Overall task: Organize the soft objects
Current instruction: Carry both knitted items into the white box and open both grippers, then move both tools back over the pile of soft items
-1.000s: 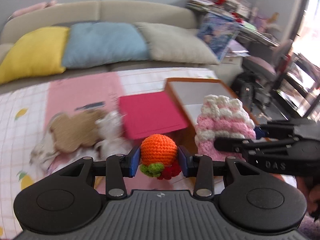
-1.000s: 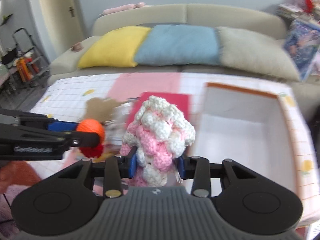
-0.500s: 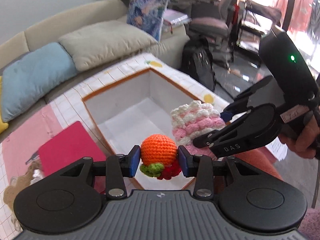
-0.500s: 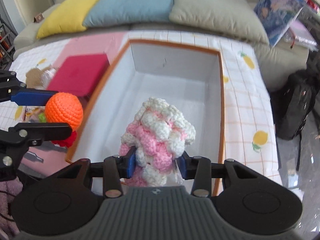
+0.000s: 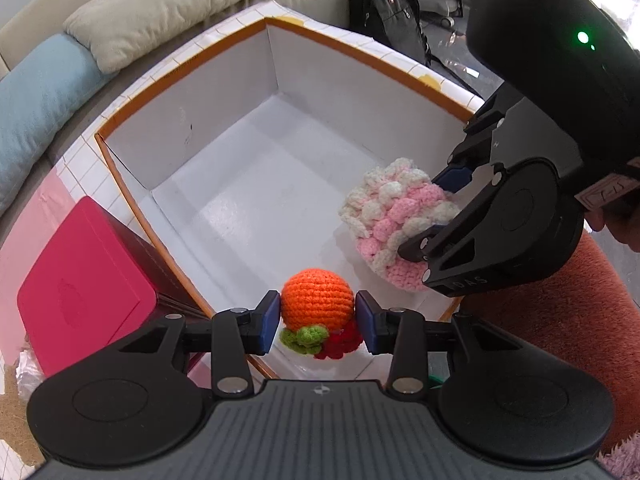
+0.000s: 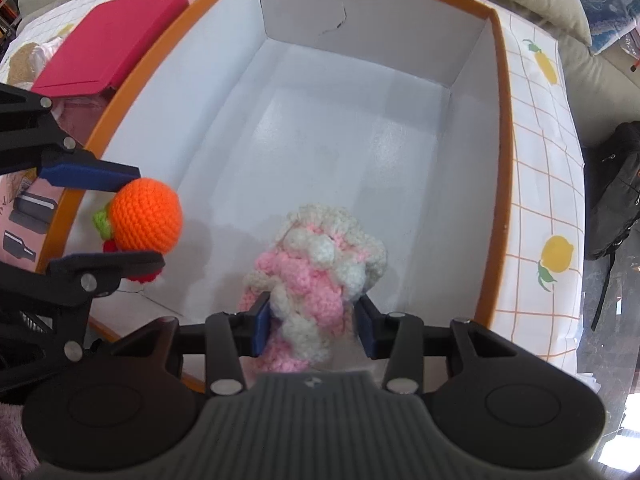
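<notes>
An orange crochet ball with green and red bits hangs over the near left corner of the open white box. My left gripper is shut on the ball, both blue pads against its sides. To its right, my right gripper is shut on a pink-and-white crochet piece, held low inside the box. The right wrist view shows that piece between the right gripper's pads. There the ball sits left of it, near the box wall. The box floor is bare.
A flat red case lies on the table left of the box, also seen as the red case. Sofa cushions lie beyond. A black backpack stands on the floor at right. A hand holds the right gripper.
Both grippers have swung from facing the sofa to pointing steeply down over the box, and have sunk toward it. Each still carries its crochet item.
</notes>
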`<action>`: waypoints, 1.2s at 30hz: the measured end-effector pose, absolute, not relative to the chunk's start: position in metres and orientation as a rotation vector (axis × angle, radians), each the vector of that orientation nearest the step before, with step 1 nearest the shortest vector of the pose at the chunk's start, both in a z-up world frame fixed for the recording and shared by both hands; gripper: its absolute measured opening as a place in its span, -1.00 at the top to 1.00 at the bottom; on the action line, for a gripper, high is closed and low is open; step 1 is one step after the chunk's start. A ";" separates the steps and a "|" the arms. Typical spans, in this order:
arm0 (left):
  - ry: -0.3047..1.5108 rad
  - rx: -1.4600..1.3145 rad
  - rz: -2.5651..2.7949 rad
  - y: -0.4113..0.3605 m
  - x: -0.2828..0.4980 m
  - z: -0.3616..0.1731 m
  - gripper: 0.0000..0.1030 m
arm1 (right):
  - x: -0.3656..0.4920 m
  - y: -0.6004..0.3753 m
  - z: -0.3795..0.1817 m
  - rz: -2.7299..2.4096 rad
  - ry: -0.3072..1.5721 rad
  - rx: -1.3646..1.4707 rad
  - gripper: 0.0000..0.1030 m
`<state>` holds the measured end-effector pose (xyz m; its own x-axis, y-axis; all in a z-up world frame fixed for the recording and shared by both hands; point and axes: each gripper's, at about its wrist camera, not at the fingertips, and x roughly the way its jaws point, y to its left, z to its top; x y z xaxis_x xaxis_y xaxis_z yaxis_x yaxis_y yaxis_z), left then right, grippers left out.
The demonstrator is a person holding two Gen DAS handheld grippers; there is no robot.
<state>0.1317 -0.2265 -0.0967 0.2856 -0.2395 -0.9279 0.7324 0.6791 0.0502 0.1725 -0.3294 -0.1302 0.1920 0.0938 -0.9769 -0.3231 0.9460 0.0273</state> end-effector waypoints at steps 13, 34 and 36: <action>1.066 0.508 -0.673 -0.224 0.130 -0.087 -0.32 | 0.171 -0.321 -0.122 0.279 1.322 -0.240 -0.17; 0.666 0.258 -0.560 -0.138 0.082 -0.004 -0.48 | 0.108 -0.291 -0.017 0.195 0.884 -0.191 -0.81; 0.597 0.205 -0.503 -0.120 0.072 0.002 -0.48 | 0.098 -0.280 -0.011 0.185 0.815 -0.159 -0.83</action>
